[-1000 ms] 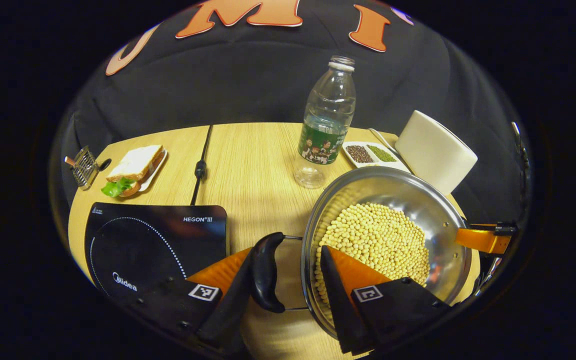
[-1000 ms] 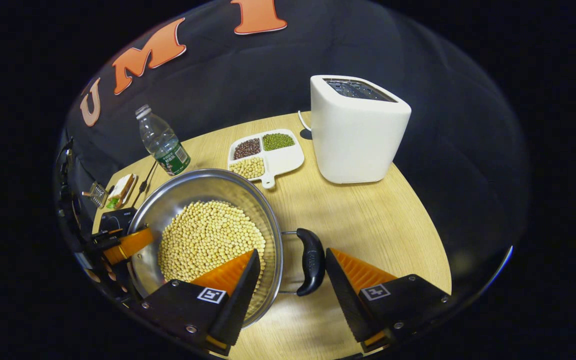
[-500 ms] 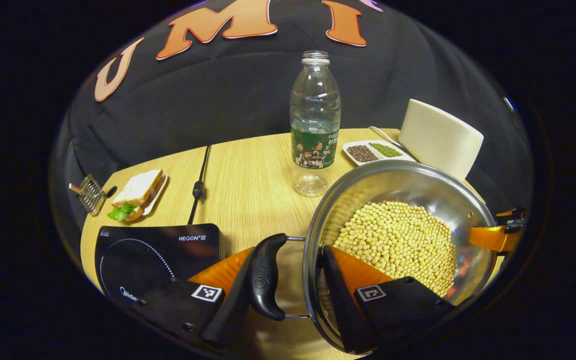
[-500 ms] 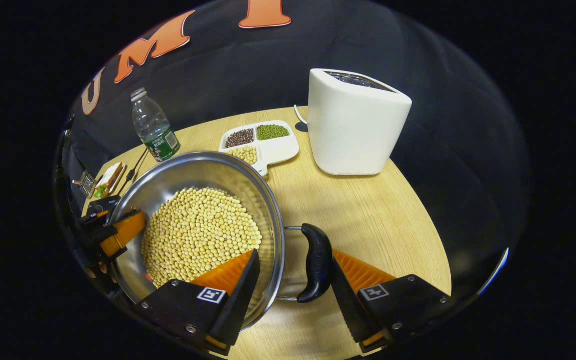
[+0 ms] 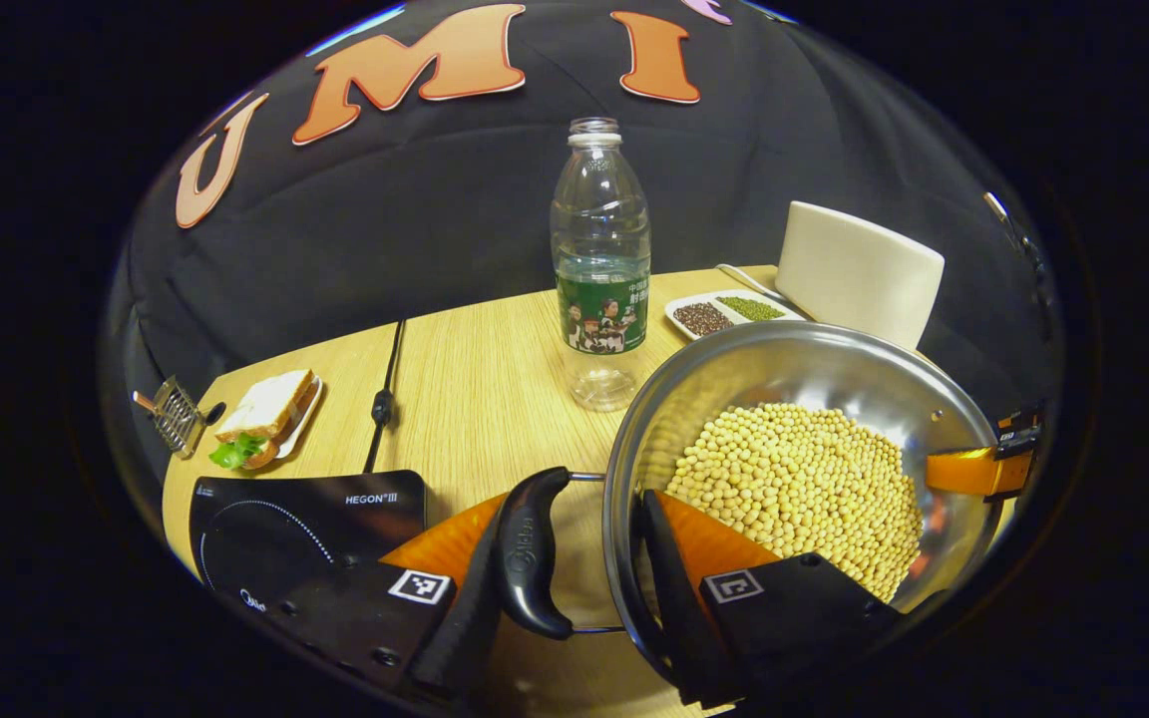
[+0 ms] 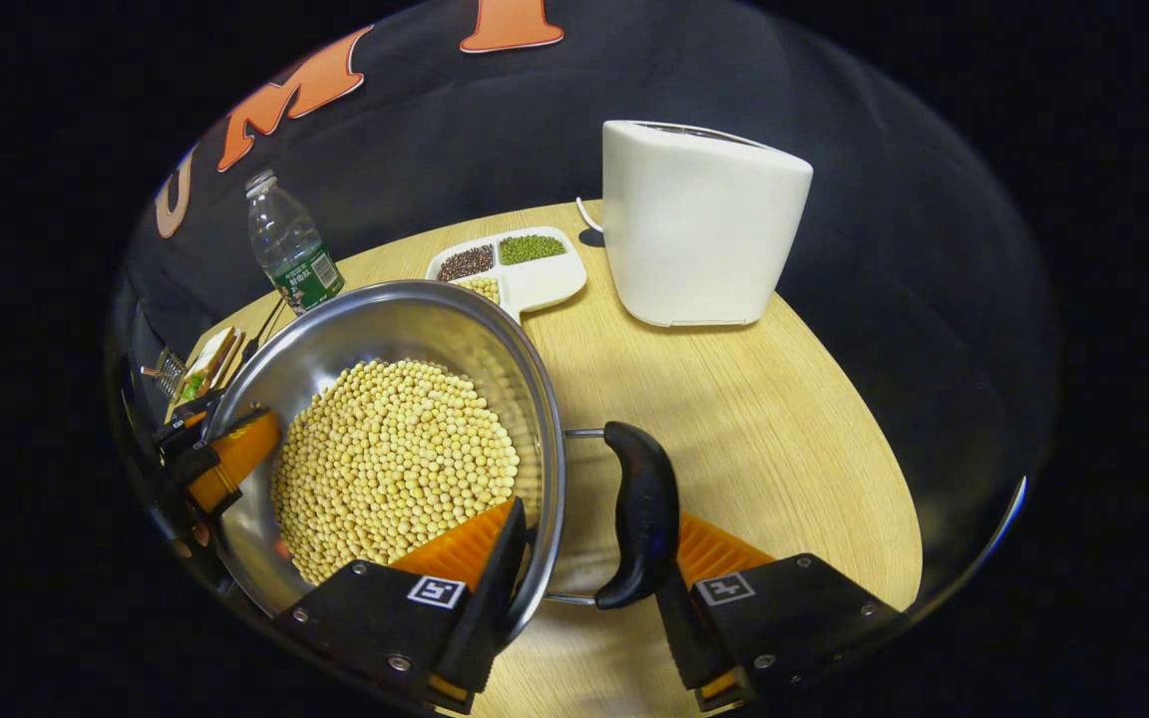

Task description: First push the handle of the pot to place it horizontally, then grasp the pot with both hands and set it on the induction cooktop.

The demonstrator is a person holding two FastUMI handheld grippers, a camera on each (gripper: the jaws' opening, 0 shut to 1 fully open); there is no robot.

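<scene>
We judge the step in hand as the two-handed carry toward the flat black induction cooktop (image 5: 305, 519). To do it well we keep both claws level and moving together, so the beans do not slide to one side (a tilted rim could spill them), and set the base down flat on the ring.

Left claw (image 5: 565, 558): one finger outside the black side handle (image 5: 530, 548), the other inside the rim, clamped across handle and wall. Right claw (image 6: 589, 543): same straddle on the opposite black handle (image 6: 639, 514); both look narrow and holding.

The round stainless steel pot (image 5: 784, 349) looks shiny and wide, about half full of pale yellow soybeans (image 5: 804, 479). It appears raised over the wooden tabletop (image 5: 475, 369), to the right of the cooktop and not yet on it.
</scene>
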